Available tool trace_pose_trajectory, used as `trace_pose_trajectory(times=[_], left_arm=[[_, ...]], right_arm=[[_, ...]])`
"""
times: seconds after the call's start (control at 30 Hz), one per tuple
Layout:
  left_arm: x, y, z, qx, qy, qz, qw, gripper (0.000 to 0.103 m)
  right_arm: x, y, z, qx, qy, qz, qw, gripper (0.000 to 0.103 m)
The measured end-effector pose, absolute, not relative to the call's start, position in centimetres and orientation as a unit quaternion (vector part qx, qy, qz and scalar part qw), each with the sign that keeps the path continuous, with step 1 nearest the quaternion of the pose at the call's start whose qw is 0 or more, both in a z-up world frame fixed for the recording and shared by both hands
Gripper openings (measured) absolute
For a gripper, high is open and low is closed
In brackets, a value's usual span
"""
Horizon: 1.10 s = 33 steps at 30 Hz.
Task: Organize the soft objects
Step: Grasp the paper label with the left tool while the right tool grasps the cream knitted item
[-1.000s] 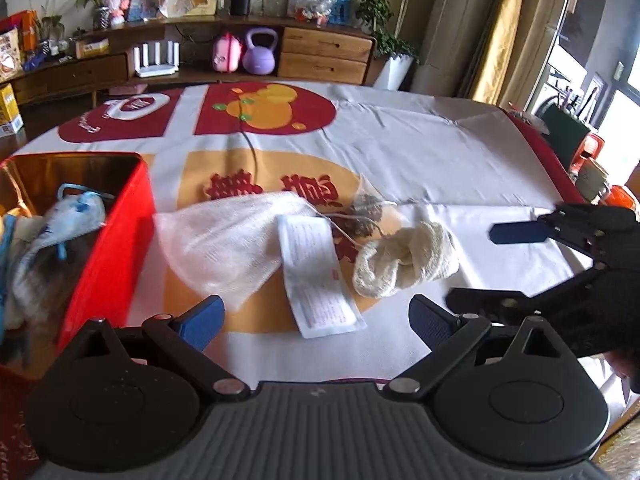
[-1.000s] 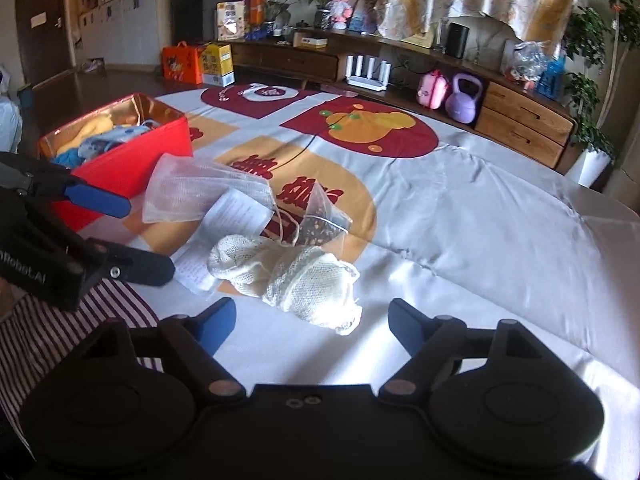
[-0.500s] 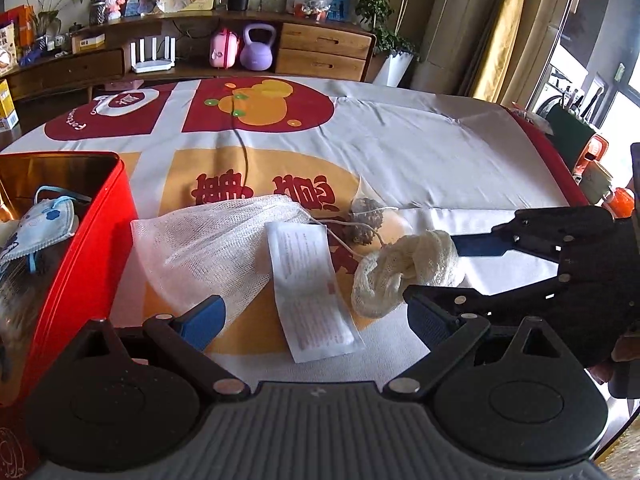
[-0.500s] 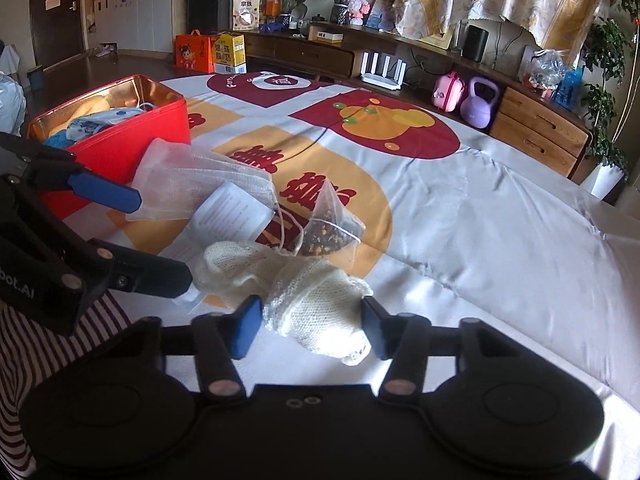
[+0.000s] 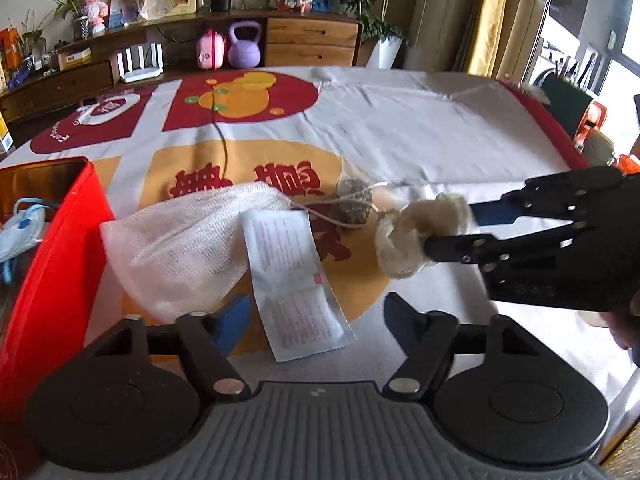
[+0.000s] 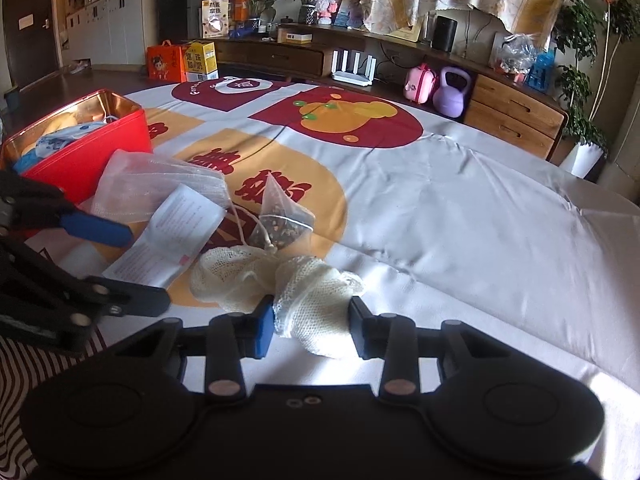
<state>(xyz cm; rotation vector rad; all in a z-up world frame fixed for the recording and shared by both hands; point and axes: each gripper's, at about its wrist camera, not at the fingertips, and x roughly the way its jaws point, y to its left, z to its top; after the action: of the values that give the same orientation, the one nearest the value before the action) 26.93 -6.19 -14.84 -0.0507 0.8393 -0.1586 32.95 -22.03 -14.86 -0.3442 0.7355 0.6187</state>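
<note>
The step in hand is the pick-up of the cream mesh bundle [image 6: 280,280], a wadded net cloth lying on the printed cloth [image 6: 440,208] that covers the tabletop. The right gripper [image 6: 310,322] has its fingers pinching one end of the bundle: in the right wrist view the blue pad presses its left side and the black pad its right, with the fabric bulging between them. In the left wrist view the same bundle [image 5: 420,236] appears gripped at the tips of the right gripper [image 5: 452,232]; whether it is already clear of the cloth I cannot tell.

The left gripper [image 5: 316,320] holds nothing. Its fingers are spread wide, hovering over the near end of the white paper sachet [image 5: 296,280], which lies flat beside the white gauze bag [image 5: 188,244]. A pyramid tea bag [image 6: 280,220] sits just behind the bundle, its string trailing toward the gauze bag.

The red tin box [image 6: 88,152] stands at the left, already holding a blue face mask [image 5: 20,228] and other soft items, so it looks like the destination. By my judgement, the next move calls for lifting the bundle straight up, carrying it leftward over the sachet and gauze bag, and releasing it above the open box. The loose free end may drag across the tea bag string, so enough height matters before travelling sideways.
</note>
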Motion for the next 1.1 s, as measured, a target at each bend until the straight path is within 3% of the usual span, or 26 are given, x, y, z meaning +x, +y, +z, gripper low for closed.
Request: trace_pose_trajectory(times=[0.2,0.3,0.6,0.67,0.73,1.0,1.1], left_arm=[[28.0,-6.8,-15.4,-0.005,0.405,-0.068,0.912,0.065],[28.6,-7.0,-15.4,0.012,0.4,-0.057,0.915,0.045],[28.7,-7.2,-15.5,0.026,0.386,-0.066,0.92,0.043],[28.6,-6.9,-15.2,0.02,0.381,-0.064,0.922,0.033],[28.7,-6.4,-15.2,0.007,0.393,-0.063,0.917,0.011],[28.3,-5.6,-14.8,-0.027,0.399,-0.07,0.914,0.013],[28.5,-5.6,-14.7,-0.034,0.405,-0.07,0.911,0.033]], right_arm=[[32.9,-22.0,-14.9,-0.154,0.353,0.297,0.874,0.037],[32.9,-22.2,-15.0,-0.147,0.355,0.297,0.874,0.037],[32.7,-22.4,-15.0,-0.128,0.359,0.294,0.877,0.036],[32.6,-22.5,-14.8,-0.12,0.361,0.295,0.876,0.036],[32.2,-22.6,-14.6,-0.114,0.362,0.295,0.877,0.036],[30.6,-23.2,-13.7,-0.105,0.357,0.292,0.881,0.036],[30.5,-23.8,-13.7,-0.102,0.361,0.287,0.881,0.036]])
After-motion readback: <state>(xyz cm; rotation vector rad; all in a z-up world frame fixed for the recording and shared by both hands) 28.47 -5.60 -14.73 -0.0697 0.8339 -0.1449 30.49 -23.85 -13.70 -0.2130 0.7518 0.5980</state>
